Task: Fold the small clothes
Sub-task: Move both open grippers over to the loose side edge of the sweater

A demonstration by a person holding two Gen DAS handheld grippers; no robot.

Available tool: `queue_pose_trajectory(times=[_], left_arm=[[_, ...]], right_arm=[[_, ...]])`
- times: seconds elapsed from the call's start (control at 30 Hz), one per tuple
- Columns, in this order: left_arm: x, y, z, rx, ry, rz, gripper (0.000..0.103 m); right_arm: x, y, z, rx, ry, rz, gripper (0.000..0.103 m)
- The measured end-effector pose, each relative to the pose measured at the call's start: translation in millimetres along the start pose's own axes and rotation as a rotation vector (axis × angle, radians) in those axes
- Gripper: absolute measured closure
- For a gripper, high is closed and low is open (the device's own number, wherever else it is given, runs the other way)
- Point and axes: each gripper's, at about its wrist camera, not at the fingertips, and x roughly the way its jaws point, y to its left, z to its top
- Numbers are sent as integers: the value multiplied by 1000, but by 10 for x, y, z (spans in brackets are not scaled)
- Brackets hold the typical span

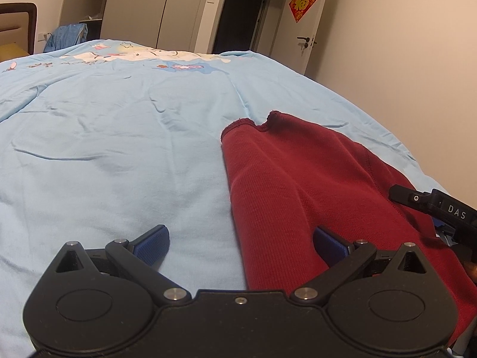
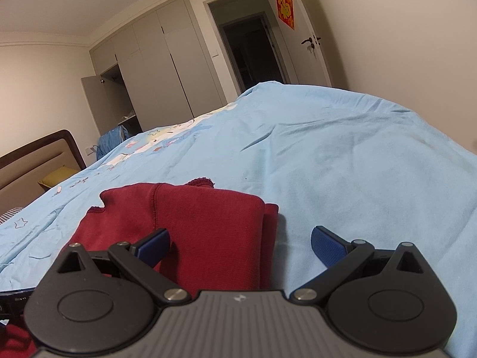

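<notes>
A dark red knit garment [image 1: 301, 185] lies folded on the light blue bedspread [image 1: 119, 149], its frayed hem pointing away from me. My left gripper [image 1: 241, 243] is open and straddles the garment's left folded edge, one blue pad on the sheet and the other on the red cloth. In the right wrist view the same red garment [image 2: 202, 226] lies under my open right gripper [image 2: 240, 246], which straddles its right folded edge. Part of the right gripper's black body [image 1: 438, 208] shows at the right of the left wrist view, over the garment.
The bed's cartoon print [image 1: 143, 55] runs across its far side. A brown headboard [image 2: 38, 155] and a yellow pillow [image 2: 58, 176] stand at the left. Beyond the bed are wardrobe doors [image 2: 161, 68], a dark doorway [image 2: 253, 50] and a blue cloth [image 1: 67, 37] hung at the far edge.
</notes>
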Motion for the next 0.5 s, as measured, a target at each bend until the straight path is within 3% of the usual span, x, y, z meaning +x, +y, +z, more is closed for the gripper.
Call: queue_pose_trajectory(times=[0.5], left_arm=[[-21,16,-6,-4,2,-8,1]], right_arm=[[-106,-10,-99,49,-10,32,39]])
